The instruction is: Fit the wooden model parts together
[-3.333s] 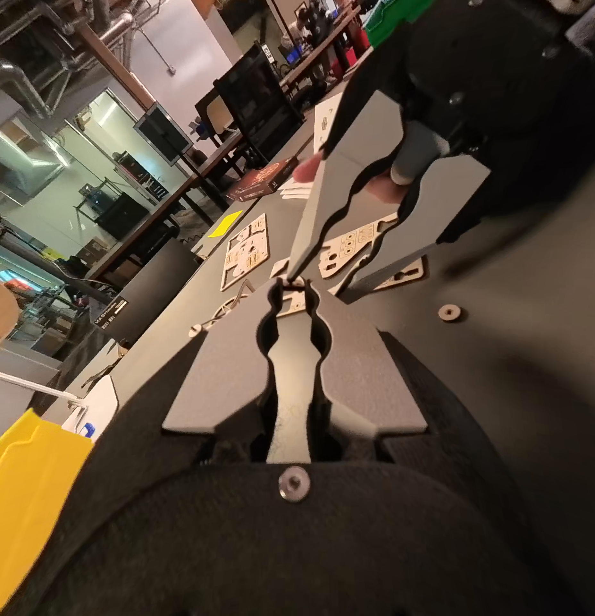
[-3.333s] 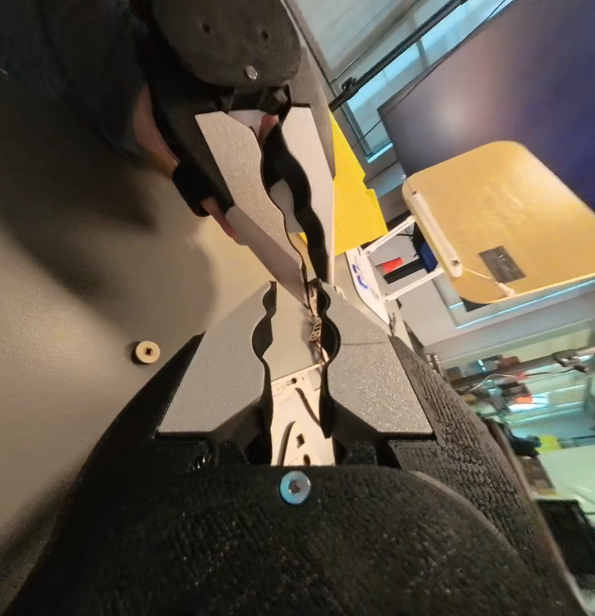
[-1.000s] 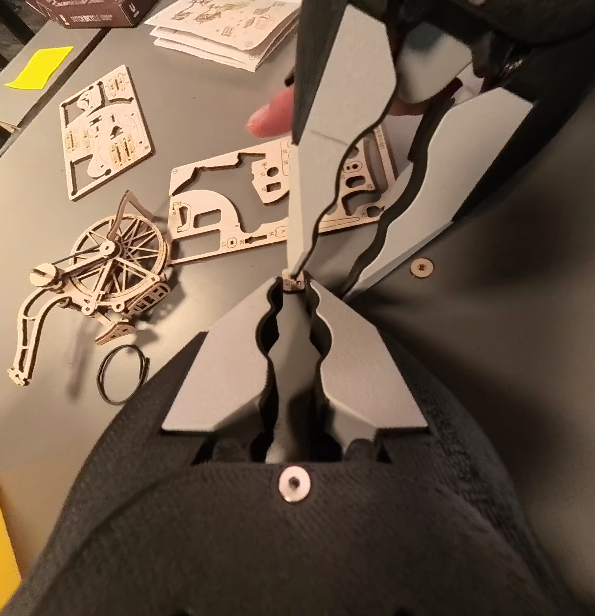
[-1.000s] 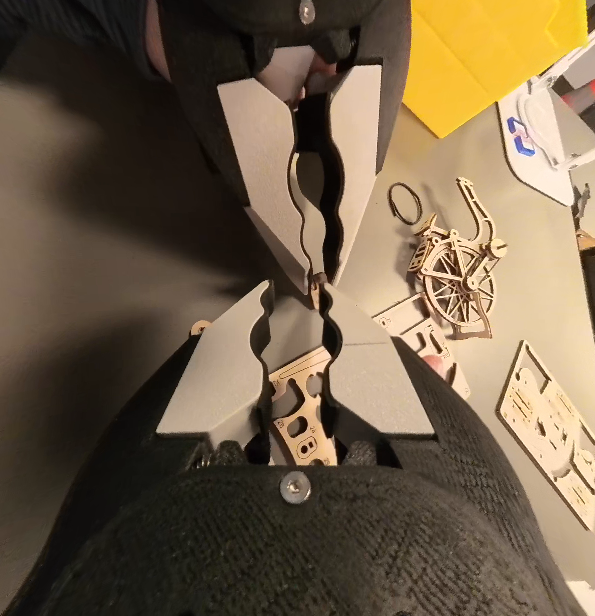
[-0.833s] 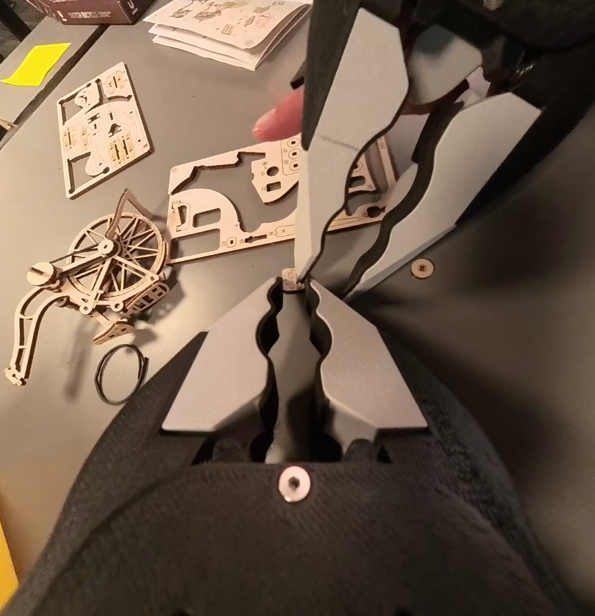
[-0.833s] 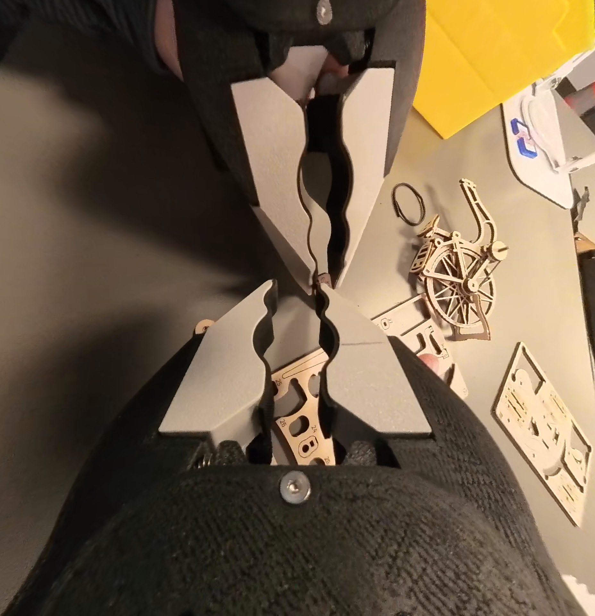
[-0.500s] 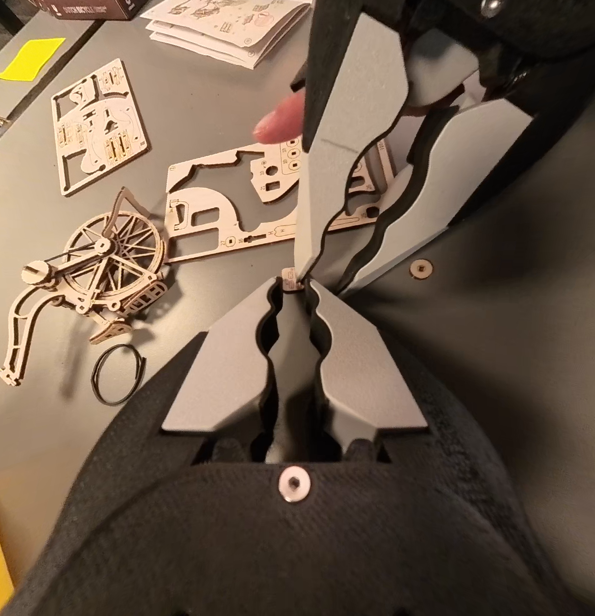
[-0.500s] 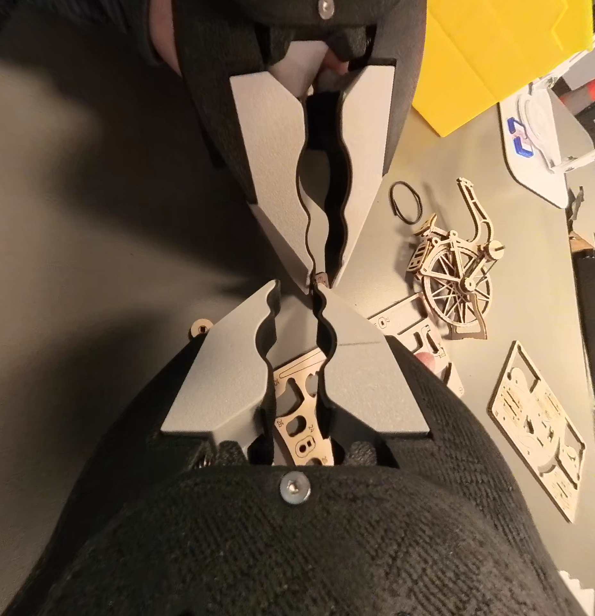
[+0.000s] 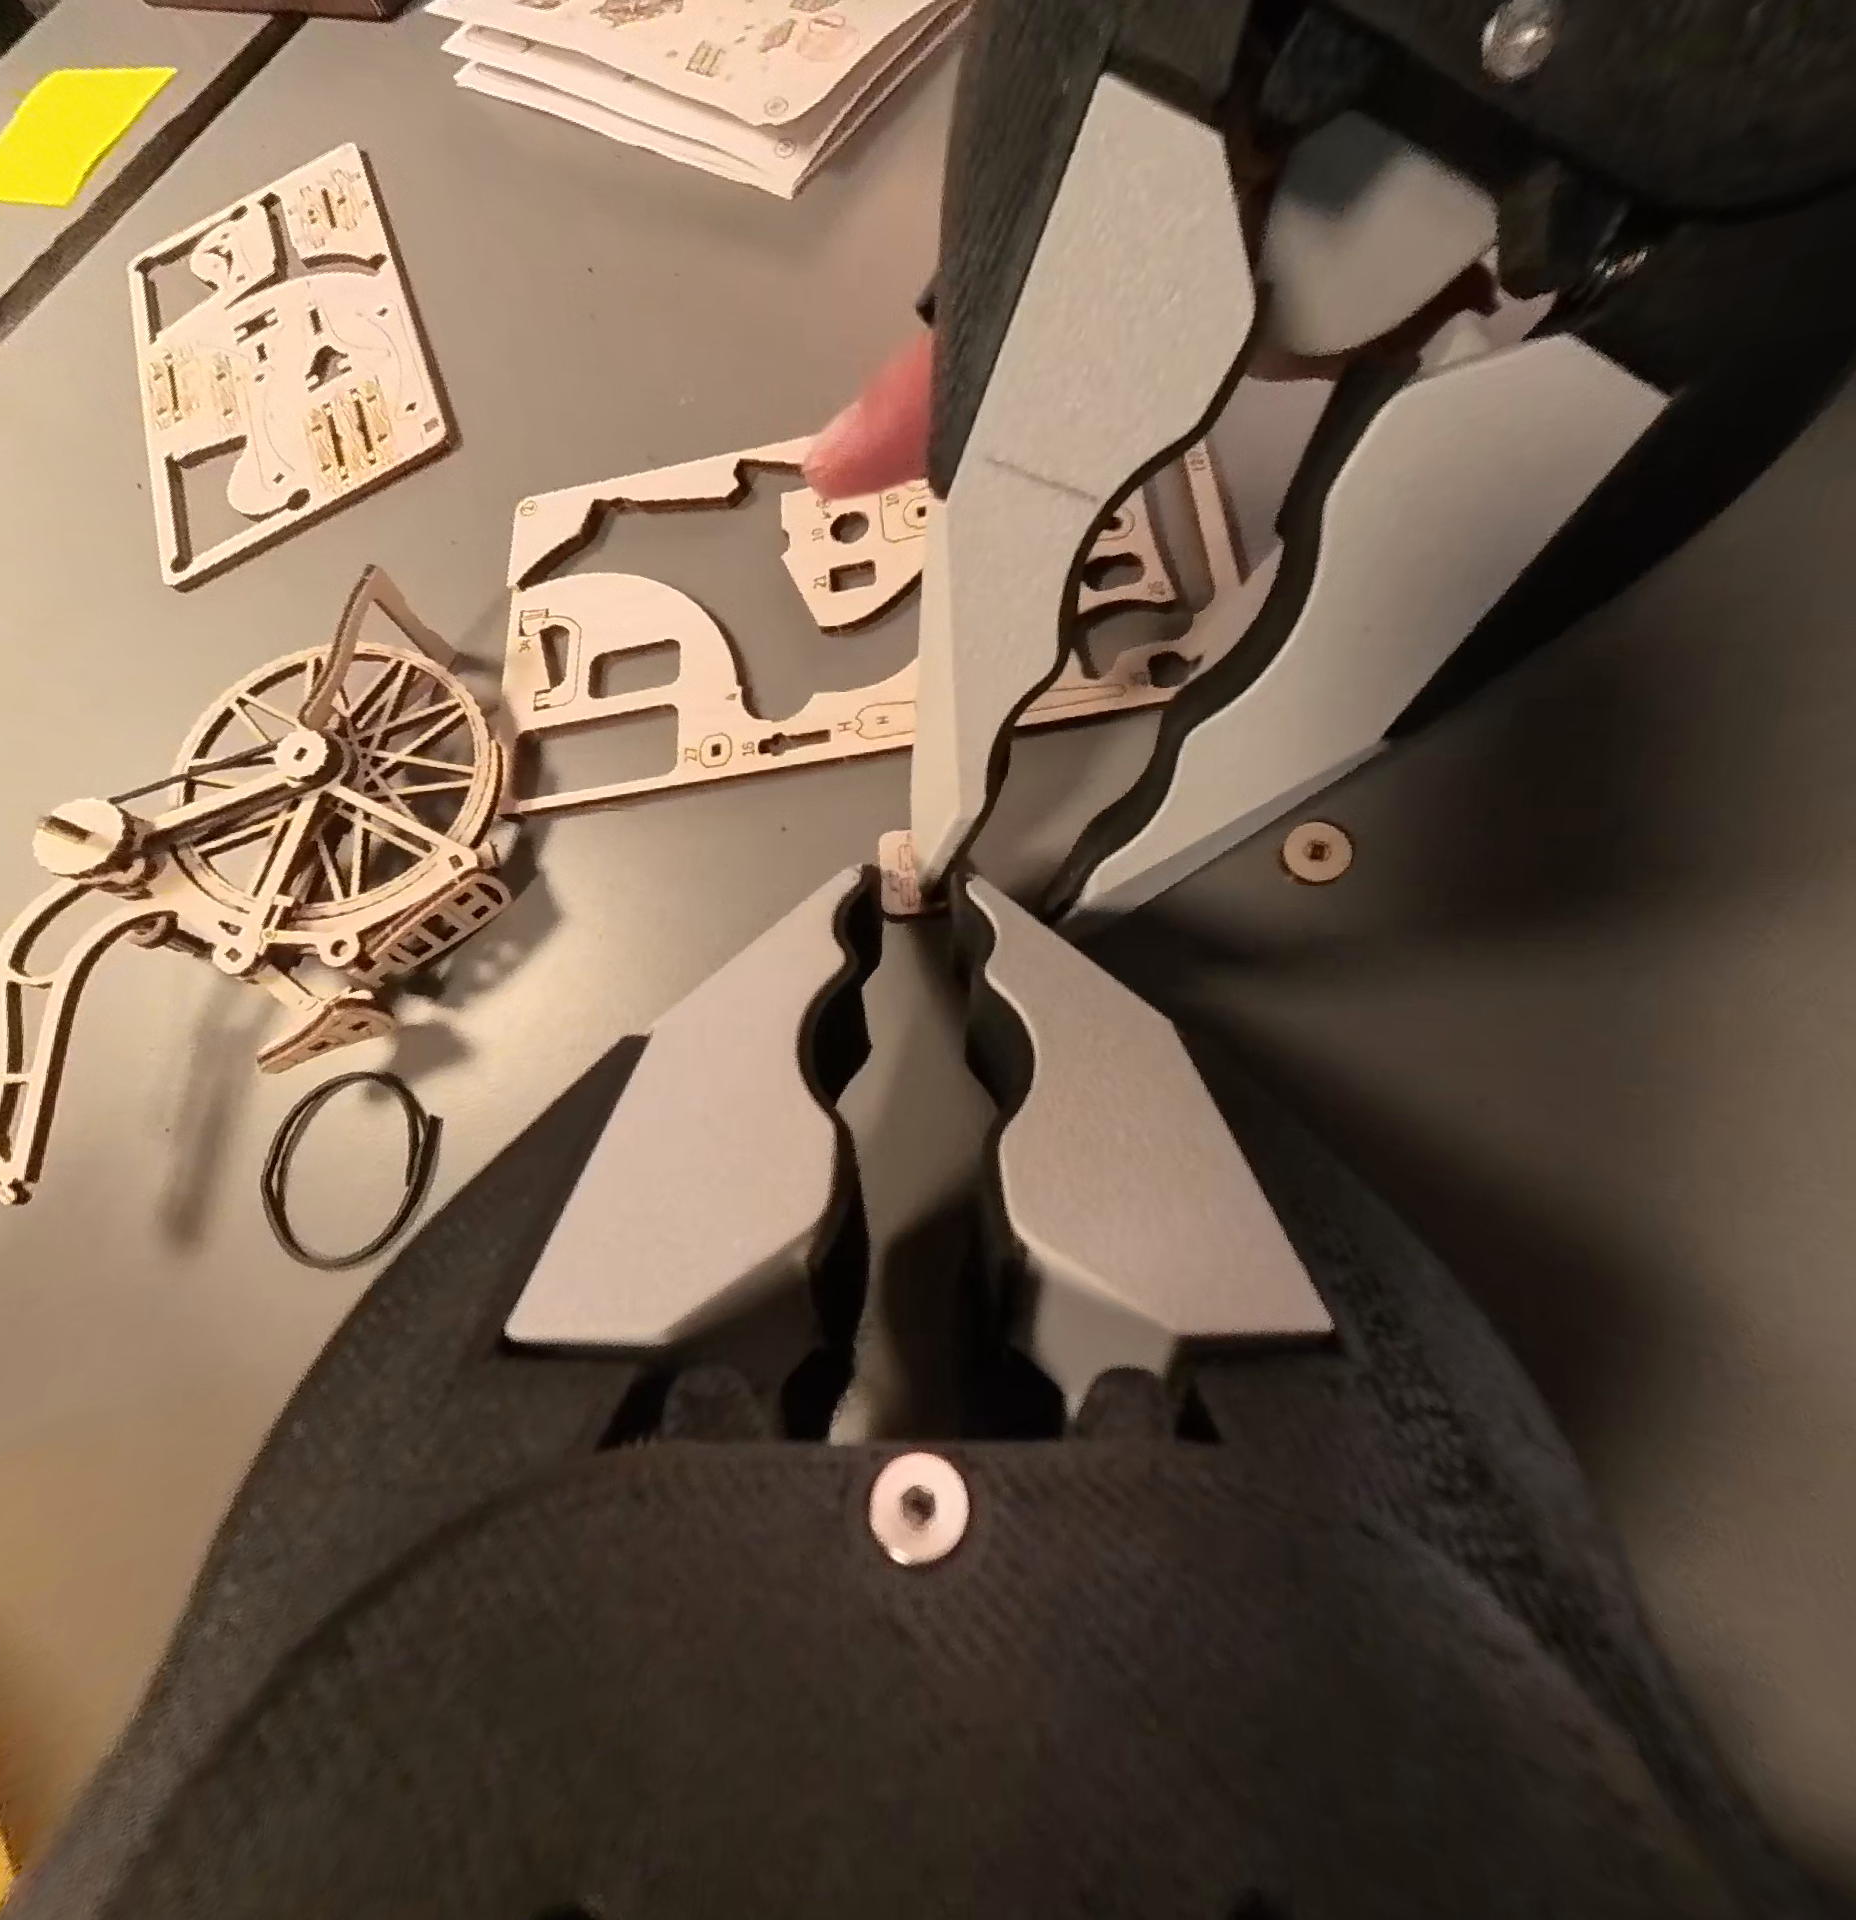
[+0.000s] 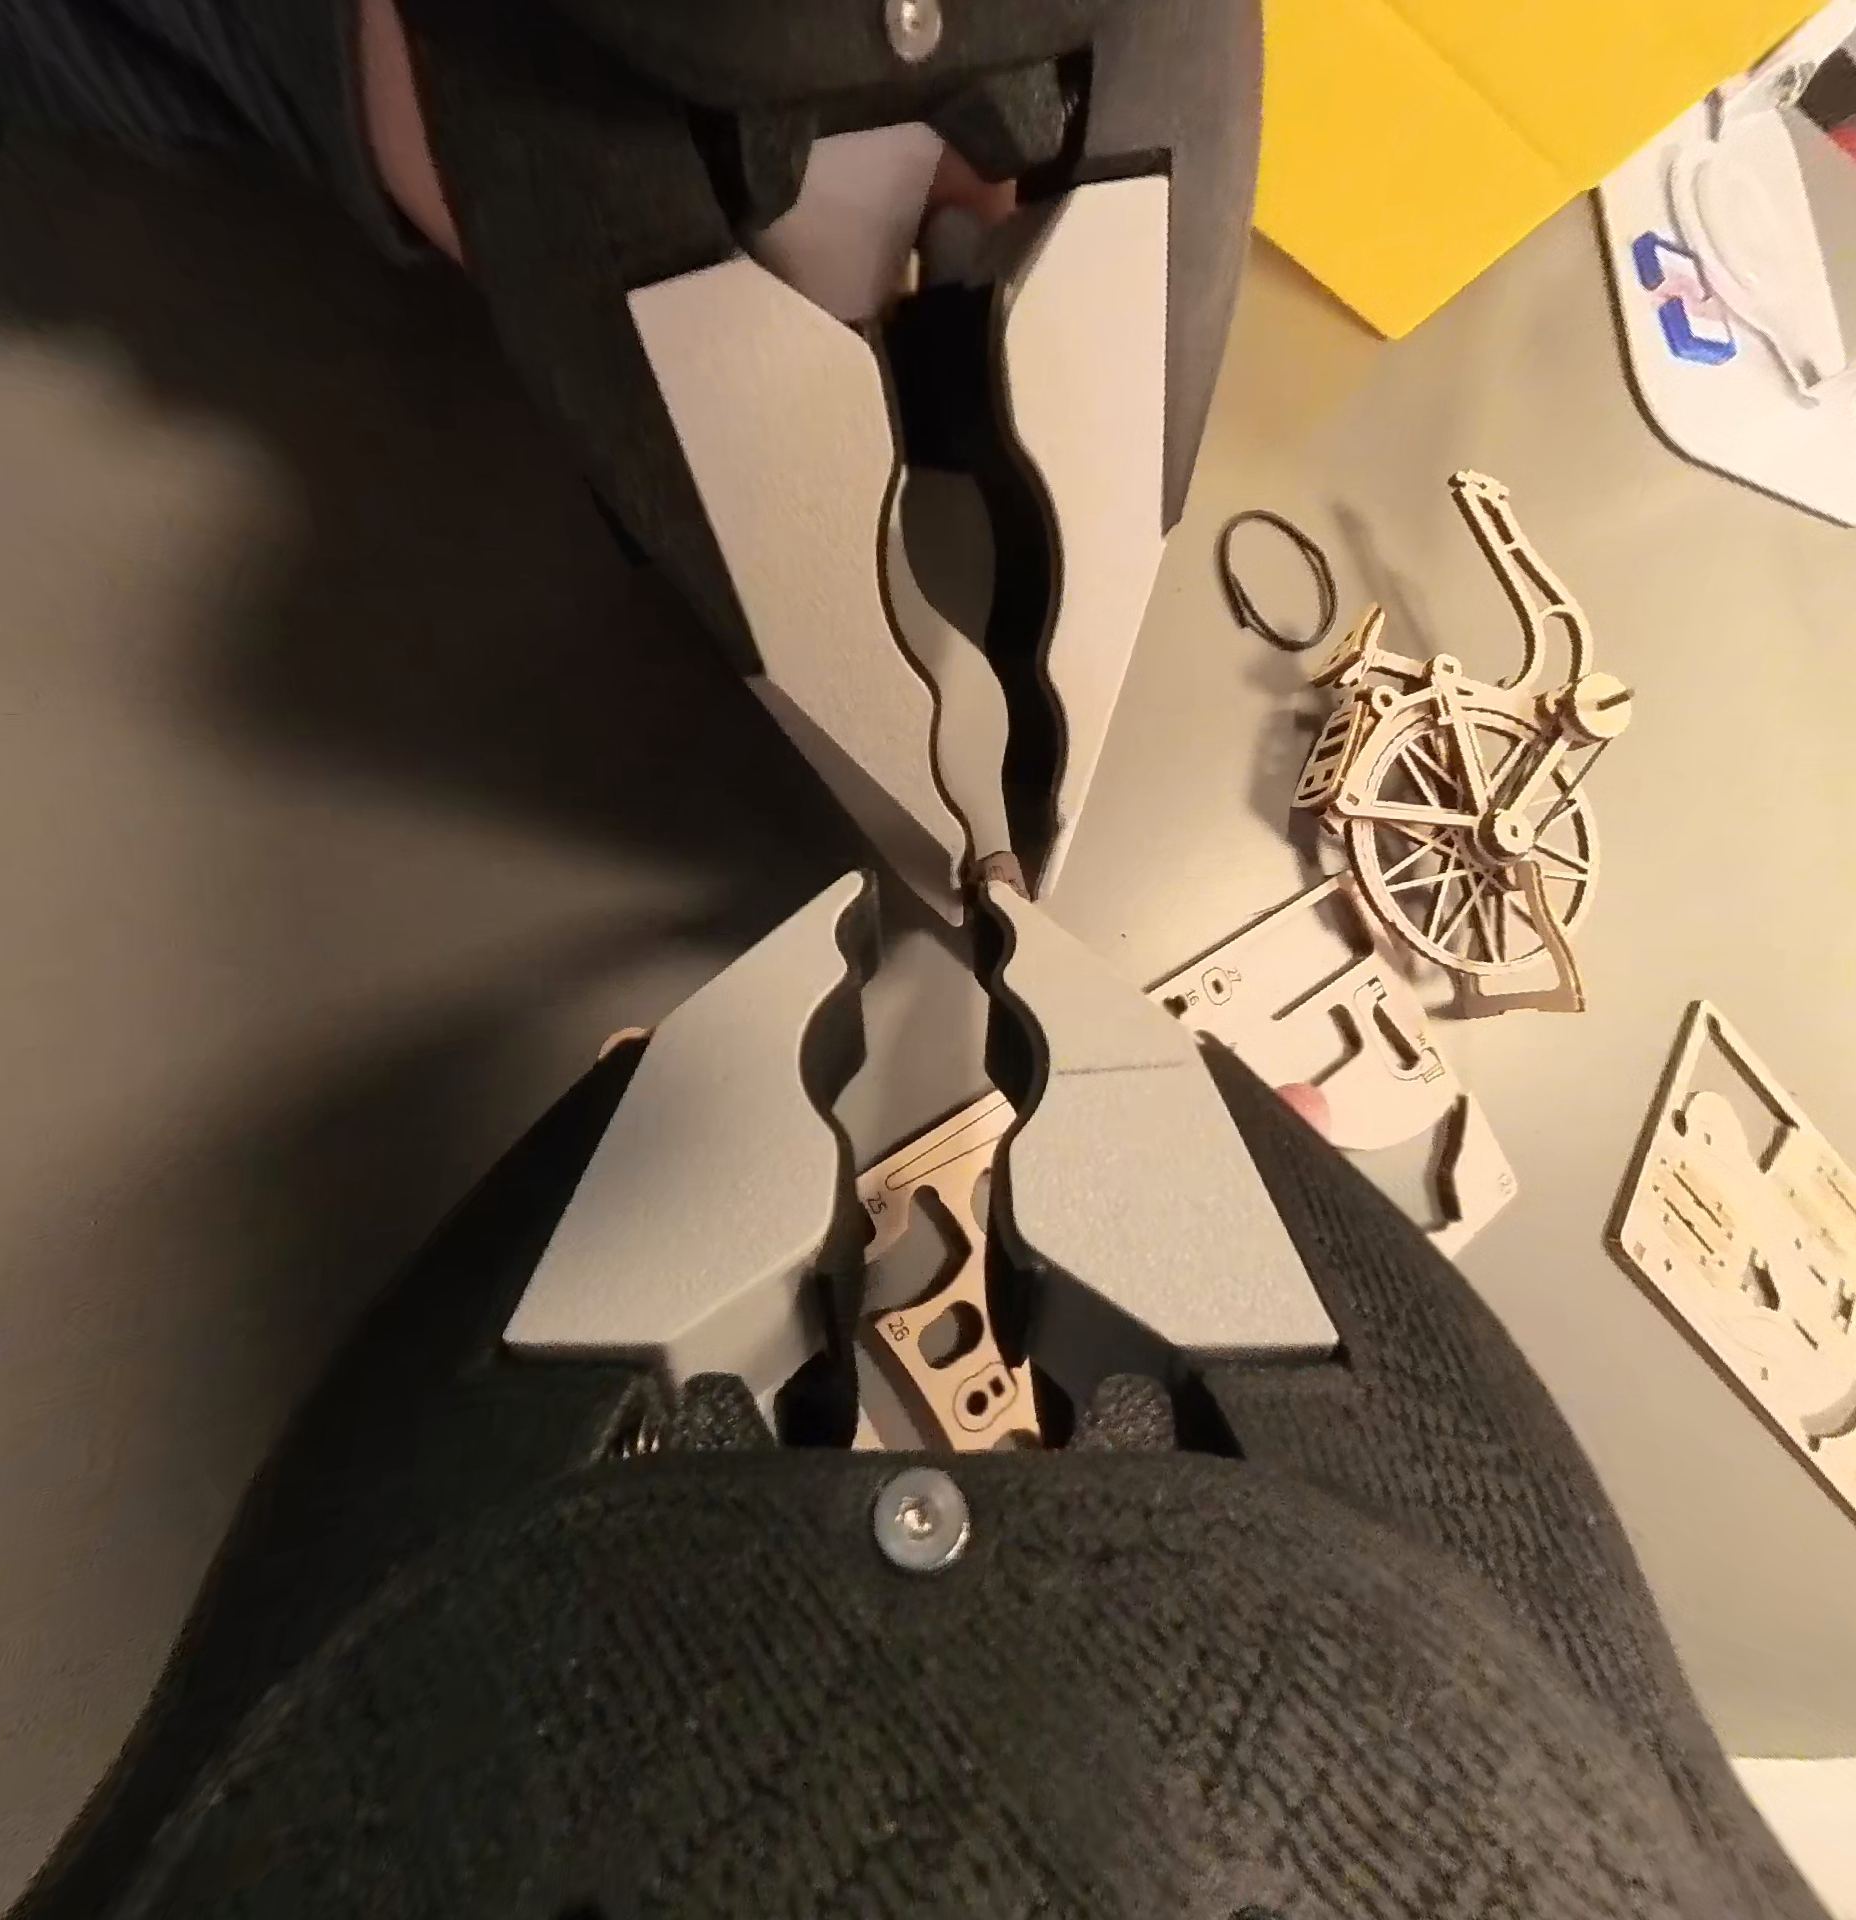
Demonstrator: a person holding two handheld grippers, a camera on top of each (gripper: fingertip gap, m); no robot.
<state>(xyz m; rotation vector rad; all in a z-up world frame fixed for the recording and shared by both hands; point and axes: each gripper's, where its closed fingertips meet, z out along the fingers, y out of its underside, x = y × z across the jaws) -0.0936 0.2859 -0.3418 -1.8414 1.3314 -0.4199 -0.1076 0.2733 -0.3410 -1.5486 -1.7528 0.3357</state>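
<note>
Above grey table (image 9: 1526,1039), left claw (image 9: 916,885) clamps small wooden piece (image 9: 900,865); right claw (image 10: 919,888) apart.

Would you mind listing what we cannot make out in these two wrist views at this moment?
- Small wooden piece, left wrist view: mostly hidden between the left gripper fingertips; shape unclear.
- Same piece, right wrist view: only a sliver shows; whether the right gripper touches it is unclear.
- Punched wooden sheet: partly covered by the right gripper's finger.
- Yellow bin: cut off by the top edge.
</note>
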